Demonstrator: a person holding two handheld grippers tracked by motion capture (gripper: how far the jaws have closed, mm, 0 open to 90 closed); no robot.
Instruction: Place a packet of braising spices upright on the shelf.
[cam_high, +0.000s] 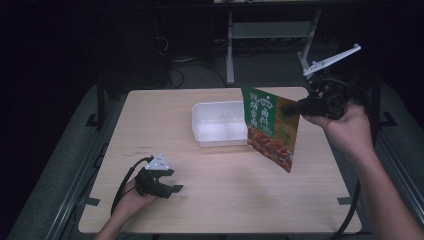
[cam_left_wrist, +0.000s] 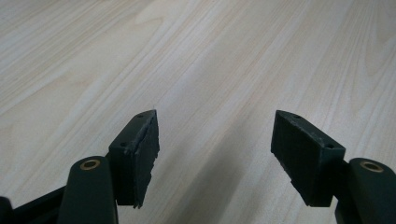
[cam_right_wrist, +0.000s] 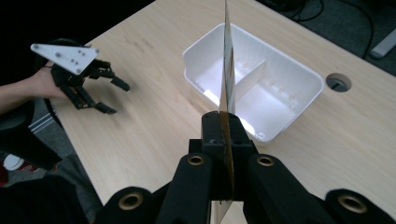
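1. Your right gripper (cam_right_wrist: 224, 135) has its jaws clamped flat on one edge of the green seasoning pouch (cam_high: 270, 127). The pouch hangs out ahead of the jaws in the air, over the right end of the white divided bin (cam_high: 217, 122) and the table (cam_high: 225, 200) beside it.

2. The grip is on a thin margin of the pouch only. If it is heavier at the far, lower corner, I judge it may swing or slip out of the jaws when you tilt your hand.

3. The pouch looks wider than either compartment ahead of the jaws. Lowered as it stands, a corner could catch the bin's rim or its divider (cam_right_wrist: 250, 79) and shove or tip the light bin.

4. Your left gripper (cam_left_wrist: 215, 154) rests low at the near left of the table, jaws wide apart with nothing between them, well away from the bin, so it cannot steady it.

5. The right gripper view shows the pouch edge-on, lined up roughly over the divider; the printed face is lost there. The high view gives the face and the tilt. The left gripper view shows bare wood between its pads (cam_left_wrist: 144, 154).
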